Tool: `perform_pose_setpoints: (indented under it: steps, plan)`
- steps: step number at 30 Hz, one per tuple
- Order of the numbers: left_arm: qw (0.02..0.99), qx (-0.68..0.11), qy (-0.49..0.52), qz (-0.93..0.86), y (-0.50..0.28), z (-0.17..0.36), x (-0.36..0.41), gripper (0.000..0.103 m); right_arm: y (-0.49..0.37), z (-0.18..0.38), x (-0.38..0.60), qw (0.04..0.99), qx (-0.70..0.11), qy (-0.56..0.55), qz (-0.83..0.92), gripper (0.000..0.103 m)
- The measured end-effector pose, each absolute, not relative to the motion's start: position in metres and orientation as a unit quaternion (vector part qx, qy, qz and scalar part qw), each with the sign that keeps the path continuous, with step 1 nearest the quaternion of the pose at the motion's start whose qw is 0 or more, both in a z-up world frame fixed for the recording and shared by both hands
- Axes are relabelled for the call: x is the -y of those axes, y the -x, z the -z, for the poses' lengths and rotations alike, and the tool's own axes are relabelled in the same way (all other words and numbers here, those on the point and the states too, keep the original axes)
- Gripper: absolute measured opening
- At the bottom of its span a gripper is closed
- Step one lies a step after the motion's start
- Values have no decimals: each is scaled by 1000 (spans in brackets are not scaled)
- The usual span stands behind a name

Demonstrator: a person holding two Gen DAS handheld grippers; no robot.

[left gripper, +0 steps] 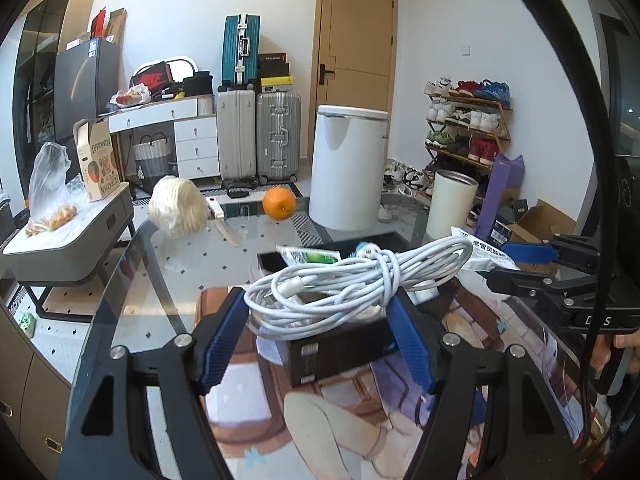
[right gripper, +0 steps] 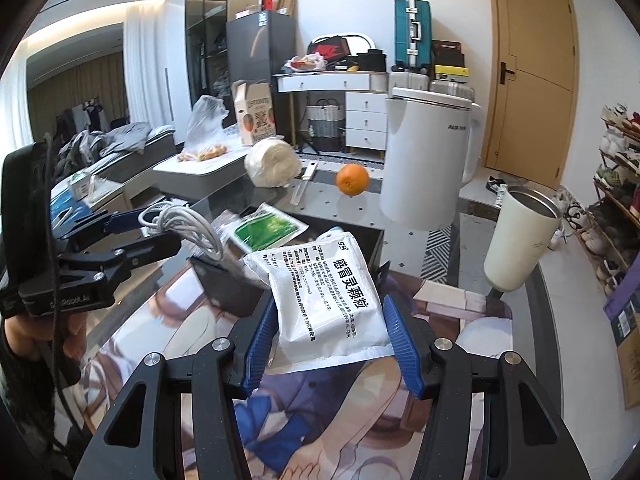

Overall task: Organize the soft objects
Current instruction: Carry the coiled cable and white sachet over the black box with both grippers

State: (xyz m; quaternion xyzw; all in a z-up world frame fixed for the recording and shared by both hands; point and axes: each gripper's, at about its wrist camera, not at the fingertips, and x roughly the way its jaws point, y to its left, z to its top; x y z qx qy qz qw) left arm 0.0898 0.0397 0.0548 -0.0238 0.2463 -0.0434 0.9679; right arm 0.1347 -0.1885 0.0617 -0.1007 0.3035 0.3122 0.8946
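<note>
At the centre of the left wrist view, the left hand-held gripper (left gripper: 320, 312) clamps a coiled white charging cable (left gripper: 352, 284) between its blue ribbed fingers (left gripper: 222, 340), the bundle raised above a black rectangular box (left gripper: 340, 354) that sits low in the frame on an illustrated anime-print mat (left gripper: 360, 420). In the lower centre of the right wrist view, the right hand-held gripper (right gripper: 330, 336) grips a white foil medicine sachet printed with black Chinese characters (right gripper: 328, 296), its blue fingers (right gripper: 402, 344) pressed against both side edges of the packet, which is lifted above the same mat (right gripper: 320, 420). A green-and-clear plastic packet (right gripper: 266, 228) lies just beyond it, left of centre, on the glass worktop (right gripper: 404, 240). Toward the top of that view a round orange fruit (right gripper: 352, 179) rests on the worktop, with a plastic-wrapped pale cabbage (right gripper: 273, 163) to its left and a tall white electric kettle (right gripper: 428, 156) to its right. A cream cylindrical tumbler with a steel rim (right gripper: 522, 236) stands at the right of the frame. The left hand-held gripper also appears at the left edge of the right wrist view, carrying the cable.
</note>
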Motion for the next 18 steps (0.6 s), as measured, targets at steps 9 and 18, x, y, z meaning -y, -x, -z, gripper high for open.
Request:
perform_pose_setpoints:
  steps: [9,18]
  plan:
    - [968,-245,28,41,-117,-53,-43,71,-163,-58,171,901,-310,100,-288,55]
    - [966,-253,31,38,-138,-46,-46,71,-190,-42,144,891,-324,126,-291,55]
